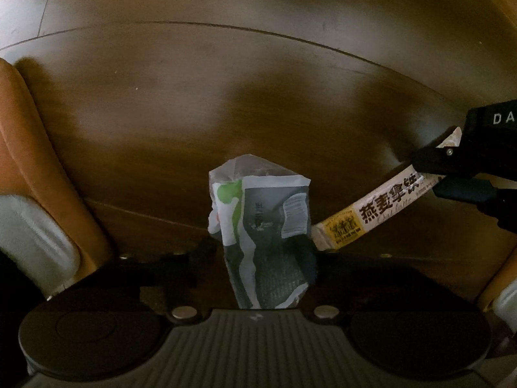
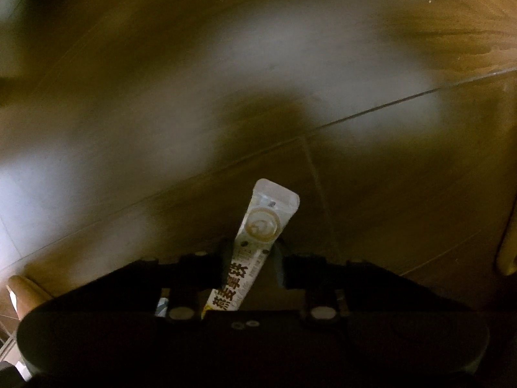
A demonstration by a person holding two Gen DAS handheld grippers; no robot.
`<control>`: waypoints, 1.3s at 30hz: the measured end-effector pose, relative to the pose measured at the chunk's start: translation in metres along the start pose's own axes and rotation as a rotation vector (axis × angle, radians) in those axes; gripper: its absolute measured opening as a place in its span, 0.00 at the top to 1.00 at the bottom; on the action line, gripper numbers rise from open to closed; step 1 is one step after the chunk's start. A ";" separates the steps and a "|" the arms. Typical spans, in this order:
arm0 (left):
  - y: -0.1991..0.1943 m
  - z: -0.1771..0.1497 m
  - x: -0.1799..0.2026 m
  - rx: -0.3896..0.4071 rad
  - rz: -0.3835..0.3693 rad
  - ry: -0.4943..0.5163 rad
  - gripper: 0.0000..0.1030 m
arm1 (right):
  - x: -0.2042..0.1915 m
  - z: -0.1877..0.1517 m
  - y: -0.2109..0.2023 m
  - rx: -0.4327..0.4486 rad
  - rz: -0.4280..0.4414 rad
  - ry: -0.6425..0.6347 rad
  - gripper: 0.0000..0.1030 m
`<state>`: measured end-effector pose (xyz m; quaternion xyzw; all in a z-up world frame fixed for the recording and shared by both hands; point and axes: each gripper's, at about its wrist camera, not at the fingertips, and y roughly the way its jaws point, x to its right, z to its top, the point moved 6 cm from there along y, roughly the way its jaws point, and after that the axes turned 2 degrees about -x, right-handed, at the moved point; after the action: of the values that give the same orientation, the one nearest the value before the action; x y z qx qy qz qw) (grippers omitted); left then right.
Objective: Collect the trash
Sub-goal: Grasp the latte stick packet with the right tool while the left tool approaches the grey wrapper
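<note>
A crumpled green, white and grey wrapper (image 1: 265, 239) stands up between the dark fingers (image 1: 303, 255) of the left gripper (image 1: 261, 255), which are closed against its sides just above a dark wooden floor (image 1: 226, 97). Just to its right, a long white sachet (image 1: 371, 213) printed with bold black characters and a yellow panel stretches away at a slant; its far end is pinched in the black jaws of the right gripper (image 1: 433, 168), which enters from the right edge of the left wrist view.

From the right wrist view, the same sachet (image 2: 258, 236) rises between the right gripper's (image 2: 248, 262) two fingers (image 2: 278, 265), clamped on its printed middle, its clear sealed tip pointing forward over the floorboards (image 2: 355, 177). The floor there is blurred, with pale patches of reflected light.

Tan padded furniture (image 1: 38, 161) with a grey cushion (image 1: 35, 242) frames the left edge of the left wrist view.
</note>
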<state>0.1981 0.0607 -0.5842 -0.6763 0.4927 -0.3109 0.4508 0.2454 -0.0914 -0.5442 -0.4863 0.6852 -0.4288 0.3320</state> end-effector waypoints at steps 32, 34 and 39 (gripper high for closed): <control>-0.113 -0.010 0.043 0.272 -0.091 0.110 0.92 | 0.016 -0.044 -0.179 0.511 0.052 -0.288 0.86; -0.114 -0.008 0.041 0.279 -0.075 0.137 0.92 | 0.020 -0.046 -0.178 0.517 0.050 -0.290 0.86; -0.099 -0.009 0.047 0.205 -0.096 0.121 0.69 | 0.033 -0.032 -0.159 0.481 0.049 -0.255 0.86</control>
<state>0.2441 0.0240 -0.4909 -0.6293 0.4517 -0.4213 0.4716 0.2675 -0.1399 -0.3878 -0.4266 0.5278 -0.5066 0.5318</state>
